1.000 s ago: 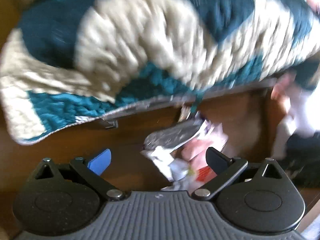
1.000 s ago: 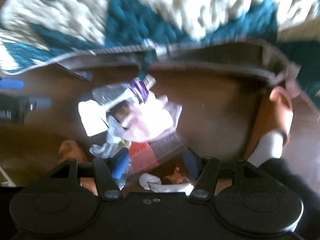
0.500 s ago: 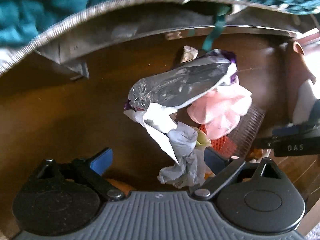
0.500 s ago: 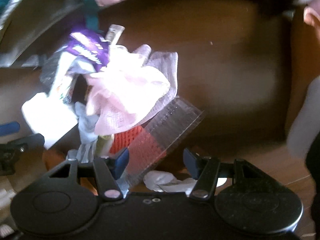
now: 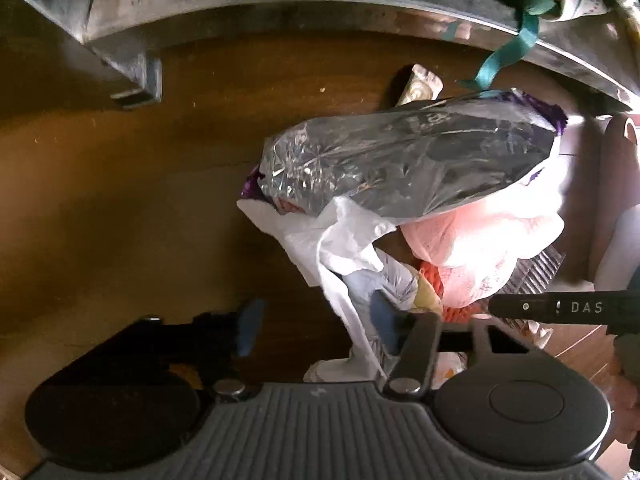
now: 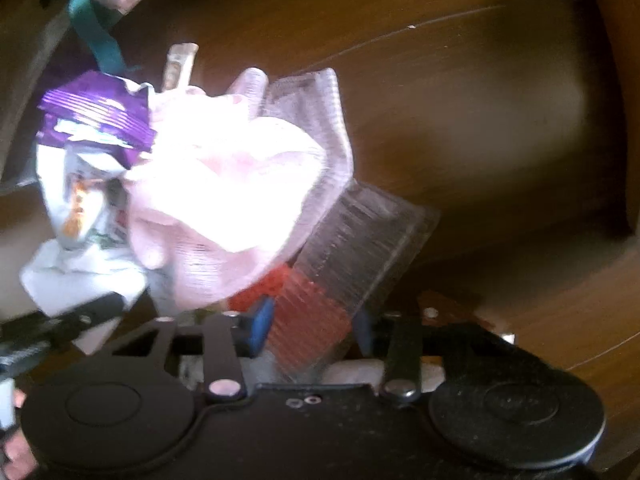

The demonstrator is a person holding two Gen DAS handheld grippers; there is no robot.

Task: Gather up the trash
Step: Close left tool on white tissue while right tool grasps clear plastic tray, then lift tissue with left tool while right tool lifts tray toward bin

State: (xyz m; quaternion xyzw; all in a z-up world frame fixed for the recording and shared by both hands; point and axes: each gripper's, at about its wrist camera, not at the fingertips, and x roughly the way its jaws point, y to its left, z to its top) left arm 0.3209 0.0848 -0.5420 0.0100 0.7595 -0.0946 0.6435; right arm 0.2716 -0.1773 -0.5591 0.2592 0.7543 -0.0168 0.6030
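Note:
A heap of trash lies on the wooden floor [image 5: 120, 200]: a silver foil bag [image 5: 400, 164] with a purple outside [image 6: 100, 120], white crumpled wrappers [image 5: 328, 248], a pink net [image 6: 224, 192] and a clear ribbed plastic container [image 6: 360, 240] over something red. My left gripper [image 5: 316, 324] hangs over the heap's near edge, jaws closing. A white wrapper strip lies between them against the right pad, and the left pad is clear of it. My right gripper [image 6: 312, 330] is closing too. Its pads meet both sides of the clear container's near end.
A grey metal bed frame [image 5: 280, 0] runs along the top, with a teal ribbon [image 5: 508, 52] hanging from it. A small rolled wrapper [image 5: 418, 86] lies behind the heap. A person's socked foot [image 5: 620, 240] stands at the right. Bare floor spreads to the left.
Both grippers came down onto the heap, and the quilt left the view. The jaws of both narrowed, the right pair closing onto the clear container and the left pair around the white wrapper.

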